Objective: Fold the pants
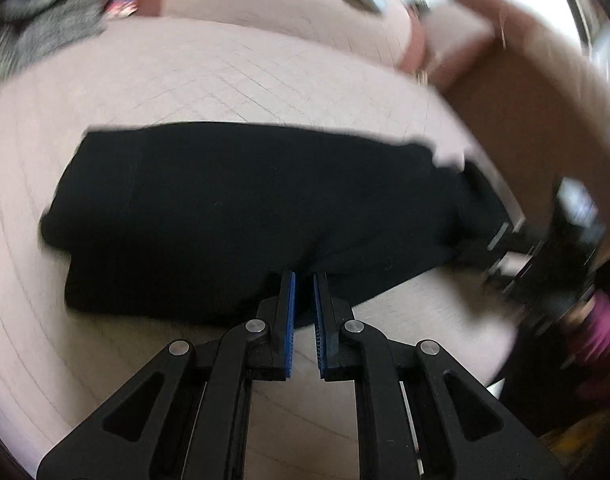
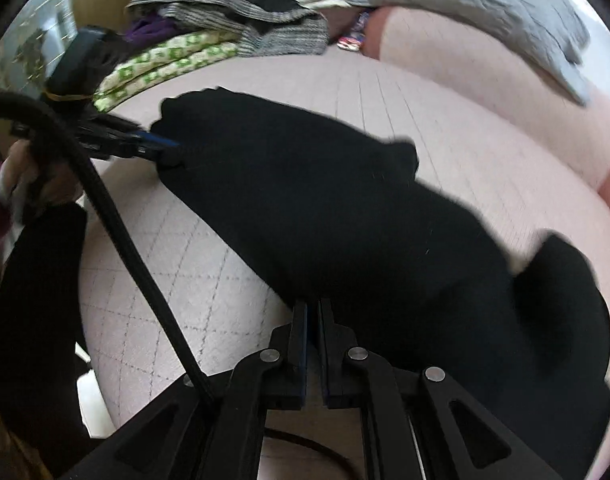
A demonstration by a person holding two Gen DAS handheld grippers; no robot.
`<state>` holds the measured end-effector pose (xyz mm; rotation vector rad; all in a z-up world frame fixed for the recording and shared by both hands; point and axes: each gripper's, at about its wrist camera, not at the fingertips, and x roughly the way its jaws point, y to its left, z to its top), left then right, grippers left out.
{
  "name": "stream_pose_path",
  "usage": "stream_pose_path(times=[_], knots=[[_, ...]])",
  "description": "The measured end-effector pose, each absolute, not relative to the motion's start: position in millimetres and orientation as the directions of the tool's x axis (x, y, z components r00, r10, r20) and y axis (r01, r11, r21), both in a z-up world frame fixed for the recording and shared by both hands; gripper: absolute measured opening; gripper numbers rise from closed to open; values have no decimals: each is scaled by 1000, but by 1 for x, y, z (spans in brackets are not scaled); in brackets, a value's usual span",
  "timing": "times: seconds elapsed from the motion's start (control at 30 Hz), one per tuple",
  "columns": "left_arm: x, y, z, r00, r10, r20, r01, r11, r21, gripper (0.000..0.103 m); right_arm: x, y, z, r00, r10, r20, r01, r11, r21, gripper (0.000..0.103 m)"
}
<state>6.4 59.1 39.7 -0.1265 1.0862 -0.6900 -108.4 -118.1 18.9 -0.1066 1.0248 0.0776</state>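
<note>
Black pants (image 1: pixel 245 208) lie partly folded across a pale pink quilted bed cover (image 1: pixel 185 80). My left gripper (image 1: pixel 304 278) is shut on their near edge, and the cloth puckers at its blue pads. In the right wrist view the same gripper (image 2: pixel 165 146) bites the pants (image 2: pixel 345 220) from the left. My right gripper (image 2: pixel 313 304) is shut on the near edge of the pants at their other end. In the left wrist view it (image 1: pixel 501 240) shows blurred at the right end of the cloth.
A pile of folded clothes (image 2: pixel 209 32) and a green patterned blanket (image 2: pixel 165 60) sit at the far left of the bed. A grey quilted blanket (image 2: pixel 485 4) lies at the back right. A black cable (image 2: pixel 117 216) crosses the cover (image 2: pixel 145 280). A brown board (image 1: pixel 525 100) stands at the right.
</note>
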Motion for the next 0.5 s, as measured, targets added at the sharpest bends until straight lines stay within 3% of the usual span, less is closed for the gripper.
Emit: stream_pose_path(times=[0.07,0.1,0.13,0.17,0.2,0.37,0.5], knots=[[1,75,50,332,-601,-727,403,788,-466,14,-112,-119,23,513,13,-858,-104,993,-47,21],[-2,83,54,365,-586,-723,383,803,-457,20,-120,-120,25,512,18,-859,-97,995,-36,37],[-4,87,58,388,-572,-723,372,815,-445,33,-129,-123,29,519,19,-855,-81,996,-27,45],[-6,94,61,420,-554,-719,353,829,-433,42,-136,-126,33,527,16,-850,-64,998,-21,45],[-5,98,62,439,-545,-715,334,837,-433,45,-144,-131,37,539,19,-842,-34,999,1,45],[22,126,50,493,-503,-710,142,852,-504,46,-148,-144,49,597,67,-800,32,994,107,45],[37,137,38,515,-458,-724,32,855,-518,46,-114,-112,49,612,115,-783,-79,993,85,45]])
